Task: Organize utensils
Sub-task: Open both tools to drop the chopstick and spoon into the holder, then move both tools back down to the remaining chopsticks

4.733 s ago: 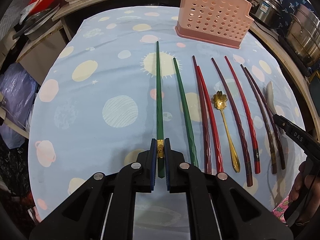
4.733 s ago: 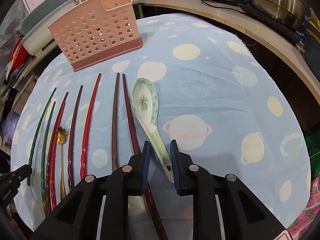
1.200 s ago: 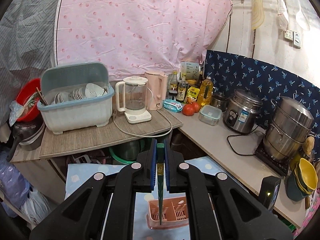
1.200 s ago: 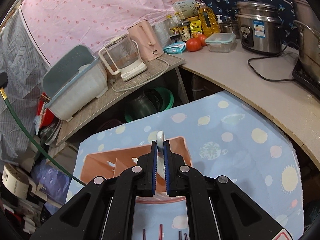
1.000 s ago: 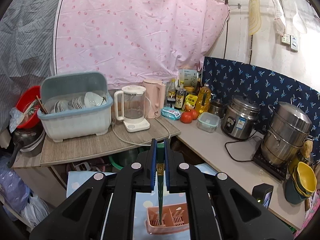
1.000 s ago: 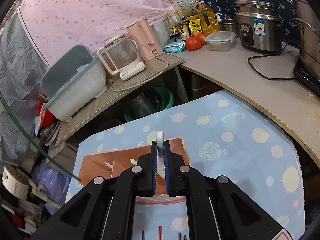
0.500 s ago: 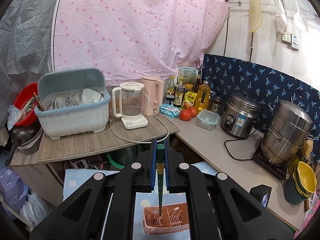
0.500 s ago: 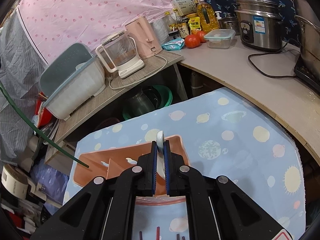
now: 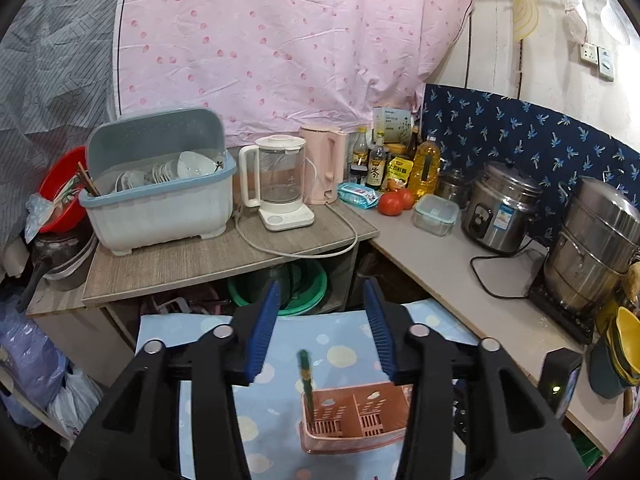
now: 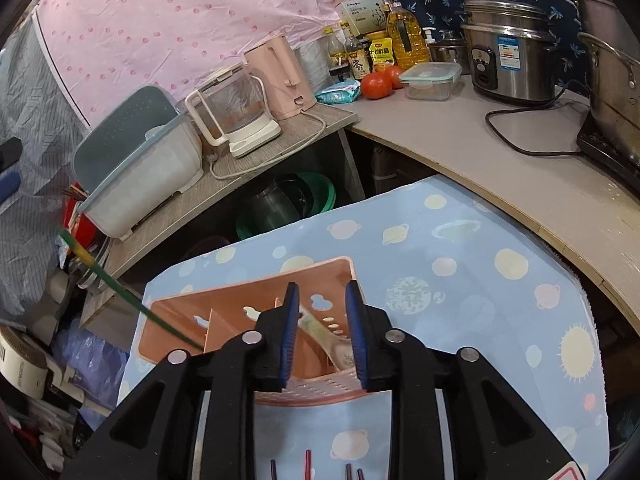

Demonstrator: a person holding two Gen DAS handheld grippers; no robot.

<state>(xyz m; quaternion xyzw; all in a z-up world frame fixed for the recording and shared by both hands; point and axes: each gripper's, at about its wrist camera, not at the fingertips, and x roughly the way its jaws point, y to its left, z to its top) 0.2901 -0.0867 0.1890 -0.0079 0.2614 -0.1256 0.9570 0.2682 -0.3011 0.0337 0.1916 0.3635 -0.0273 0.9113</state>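
The left tool (image 9: 320,336) has its jaws parted and opening, with nothing pressed between the blue pads; the green chopstick (image 9: 306,376) stands free below and beyond them, its lower end inside the pink utensil holder (image 9: 352,420), in the left compartment. The right tool (image 10: 322,332) has a narrower gap, its jaws also opening, and the ceramic spoon (image 10: 336,344) lies slanted between the pads without being pinched, resting in the holder's right compartment.

The left wrist view looks at the holder from farther above: the whole rim, the divider and the slotted floor show, with the chopstick nearly upright against the left wall. It does not show the spoon. The right wrist view sits just above the holder (image 10: 240,312) and shows the spoon, and the same chopstick (image 10: 132,300) as a long green line leaning out to the left of the holder, its gold band near the top end. At the bottom edge of this view, in front of the holder, the tips of dark red chopsticks (image 10: 308,464) lie on the desk with its blue planet-print cloth (image 10: 480,288). At the left edge, well above the holder, a bit of the left tool's blue pad is visible.
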